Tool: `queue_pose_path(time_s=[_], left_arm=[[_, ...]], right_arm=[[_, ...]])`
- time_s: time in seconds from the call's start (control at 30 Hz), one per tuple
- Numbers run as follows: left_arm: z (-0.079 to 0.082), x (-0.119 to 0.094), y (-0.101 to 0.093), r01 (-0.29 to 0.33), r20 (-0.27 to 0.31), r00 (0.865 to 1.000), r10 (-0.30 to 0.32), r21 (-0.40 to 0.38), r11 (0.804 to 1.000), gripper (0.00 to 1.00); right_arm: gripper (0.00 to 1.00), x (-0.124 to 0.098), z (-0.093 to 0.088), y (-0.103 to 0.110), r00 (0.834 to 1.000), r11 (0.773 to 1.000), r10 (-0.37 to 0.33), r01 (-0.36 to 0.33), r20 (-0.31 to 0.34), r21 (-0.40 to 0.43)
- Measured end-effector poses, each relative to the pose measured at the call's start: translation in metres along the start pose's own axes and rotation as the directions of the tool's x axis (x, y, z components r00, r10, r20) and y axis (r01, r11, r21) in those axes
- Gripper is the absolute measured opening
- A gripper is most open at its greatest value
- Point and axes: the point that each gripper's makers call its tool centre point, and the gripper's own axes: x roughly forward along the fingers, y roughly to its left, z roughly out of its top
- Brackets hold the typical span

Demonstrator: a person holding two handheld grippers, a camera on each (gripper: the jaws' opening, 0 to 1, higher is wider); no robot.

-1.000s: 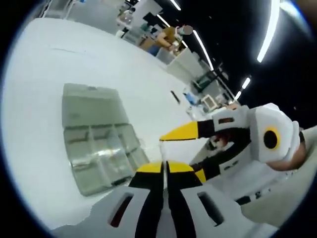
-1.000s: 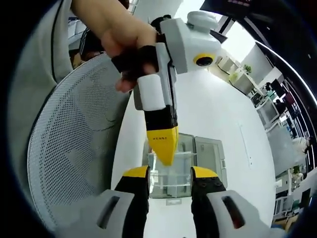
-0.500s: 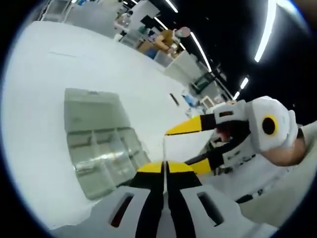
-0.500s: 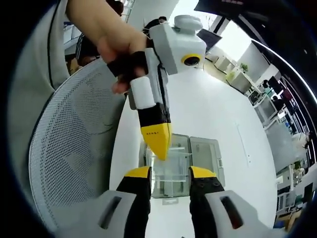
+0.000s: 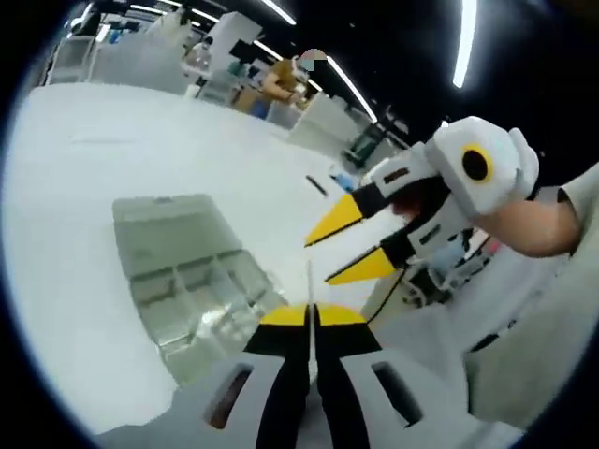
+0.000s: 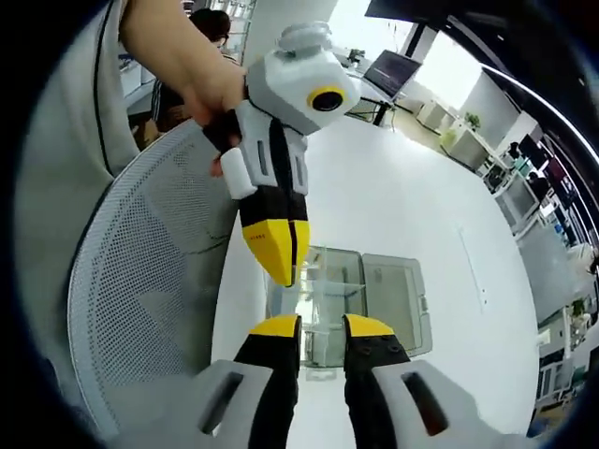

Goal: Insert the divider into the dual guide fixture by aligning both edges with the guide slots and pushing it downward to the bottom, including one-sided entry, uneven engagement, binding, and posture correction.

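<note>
Here the left gripper has its yellow-tipped jaws pressed together on a thin clear divider, whose edge rises as a pale sliver from between the tips. In the right gripper view the same gripper hangs tip-down, held in a person's hand, with the divider just visible as a faint clear sheet beside its tips. Its point hovers above the near-left corner of the clear plastic fixture box, apart from it.

The right gripper has its jaws spread with a narrow gap and nothing between them. In the left gripper view it comes in from the right, its two yellow fingers parted and pointing toward the divider, close to it but not touching.

The fixture box lies open on the white table, its compartmented tray nearer and its lid part farther off. No gripper touches it.

A white mesh chair back fills the left of the right gripper view, just beside the table edge and close under the left gripper. A small dark object lies on the table beyond the box. Far off stand desks, shelves and ceiling light strips.
</note>
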Motion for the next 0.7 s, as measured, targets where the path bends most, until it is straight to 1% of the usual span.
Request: queue_pose_path(time_s=[0.1,0.27,0.37,0.4,0.57,0.7], left_arm=[[-0.001,0.000,-0.002,0.006,-0.006,1.000,-0.006,0.039,0.999,0.00],[-0.002,-0.001,-0.004,0.013,-0.011,1.000,-0.012,0.104,0.994,0.00],[-0.001,-0.001,-0.006,0.019,-0.008,1.000,-0.018,0.142,0.990,0.00],[-0.001,-0.001,-0.006,0.019,-0.009,1.000,-0.018,0.149,0.989,0.00],[0.000,-0.002,-0.006,0.021,-0.012,1.000,-0.019,0.203,0.979,0.00],[0.002,-0.003,-0.009,0.029,-0.008,1.000,-0.028,0.253,0.967,0.00]], right_arm=[[0.08,0.001,0.001,0.002,1.000,0.999,0.031,-0.031,0.000,-0.010],[0.07,0.001,0.004,0.002,0.998,0.998,0.062,-0.062,-0.002,-0.019],[0.05,0.001,0.008,0.009,0.993,0.993,0.118,-0.118,0.006,-0.020],[0.04,0.002,0.008,0.008,0.994,0.993,0.114,-0.114,0.004,-0.027],[0.04,0.003,0.009,0.010,0.989,0.988,0.147,-0.147,-0.005,-0.042],[0.03,0.003,0.010,0.015,0.983,0.982,0.183,-0.183,-0.008,-0.048]])
